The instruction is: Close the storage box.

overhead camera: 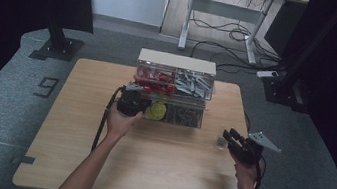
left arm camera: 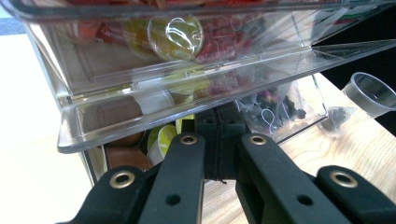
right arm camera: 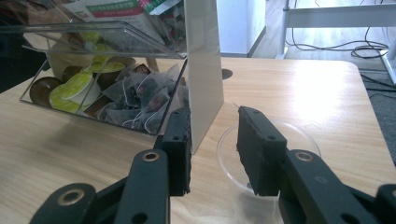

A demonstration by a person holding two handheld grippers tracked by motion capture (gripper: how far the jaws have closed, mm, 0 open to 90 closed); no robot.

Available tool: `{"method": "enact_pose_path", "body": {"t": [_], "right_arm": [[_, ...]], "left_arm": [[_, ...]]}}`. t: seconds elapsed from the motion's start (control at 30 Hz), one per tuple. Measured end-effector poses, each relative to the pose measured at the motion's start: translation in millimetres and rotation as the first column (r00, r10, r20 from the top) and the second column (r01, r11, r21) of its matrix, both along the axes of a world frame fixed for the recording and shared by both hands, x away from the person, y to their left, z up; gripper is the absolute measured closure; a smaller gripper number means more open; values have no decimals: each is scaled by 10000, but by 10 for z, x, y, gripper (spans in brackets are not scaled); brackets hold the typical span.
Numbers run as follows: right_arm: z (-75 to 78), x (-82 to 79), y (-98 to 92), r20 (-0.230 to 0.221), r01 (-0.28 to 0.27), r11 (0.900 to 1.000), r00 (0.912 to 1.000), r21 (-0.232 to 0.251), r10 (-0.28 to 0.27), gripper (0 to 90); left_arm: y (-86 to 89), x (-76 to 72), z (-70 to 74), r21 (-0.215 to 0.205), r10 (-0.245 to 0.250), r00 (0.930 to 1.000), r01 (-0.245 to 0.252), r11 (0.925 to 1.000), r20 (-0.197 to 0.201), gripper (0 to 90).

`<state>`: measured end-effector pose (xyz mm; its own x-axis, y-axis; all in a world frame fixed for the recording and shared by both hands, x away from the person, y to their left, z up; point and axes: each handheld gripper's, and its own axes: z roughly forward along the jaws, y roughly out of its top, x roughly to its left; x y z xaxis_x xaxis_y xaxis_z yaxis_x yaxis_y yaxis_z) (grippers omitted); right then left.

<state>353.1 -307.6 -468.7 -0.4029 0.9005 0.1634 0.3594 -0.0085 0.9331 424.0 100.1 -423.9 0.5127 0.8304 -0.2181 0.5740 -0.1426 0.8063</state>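
I have the left gripper (overhead camera: 131, 100) at the front of the clear plastic organiser (overhead camera: 176, 70), at its left end. In the left gripper view its jaws are closed together right under the raised lid (left arm camera: 187, 109) of the lower drawer; whether they pinch the lid's edge I cannot tell. The organiser is see-through with a pale top, two tiers, standing at the middle of the wooden table (overhead camera: 95, 164). The upper tier holds red packets (overhead camera: 153, 78) on the left and grey sachets (overhead camera: 193, 83) on the right. The lower tier holds yellow-green lidded pods (right arm camera: 74, 88), brown ones and tea bags (right arm camera: 140, 100). A printed packet (right arm camera: 116, 9) shows green and red bands, but I cannot read its writing.

My right gripper (overhead camera: 235, 140) sits to the organiser's right, its jaws closed on the rim of a small clear cup (right arm camera: 275, 154) standing on the table, one jaw inside and one outside
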Motion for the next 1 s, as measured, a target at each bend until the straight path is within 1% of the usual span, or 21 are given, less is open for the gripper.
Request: {"method": "enact_pose_path", "body": {"t": [0.37, 0.5, 0.6, 0.77, 1.0], "right_arm": [[-76, -126, 86, -40, -269, 9996, 9996, -66, 268, 631], [-120, -164, 139, -92, -423, 9990, 9991, -118, 422, 625], [-157, -192, 185, -156, -534, 9985, 9985, -152, 532, 621], [-207, -229, 253, -253, -742, 9970, 9970, -236, 736, 618], [-282, -280, 277, -451, -839, 9962, 9955, -228, 828, 618]], "left_arm": [[-9, -34, -85, -11, -48, 9999, 48, 10000, -121, 900], [-11, -41, -131, 7, -63, 9997, 63, 10000, -233, 900], [-10, -49, -149, -38, -91, 9996, 90, 10000, -267, 900], [-15, -64, -180, -1, -79, 9995, 79, 10000, -296, 900], [-10, -78, -240, -15, -85, 9991, 84, 10000, -413, 900]]}}
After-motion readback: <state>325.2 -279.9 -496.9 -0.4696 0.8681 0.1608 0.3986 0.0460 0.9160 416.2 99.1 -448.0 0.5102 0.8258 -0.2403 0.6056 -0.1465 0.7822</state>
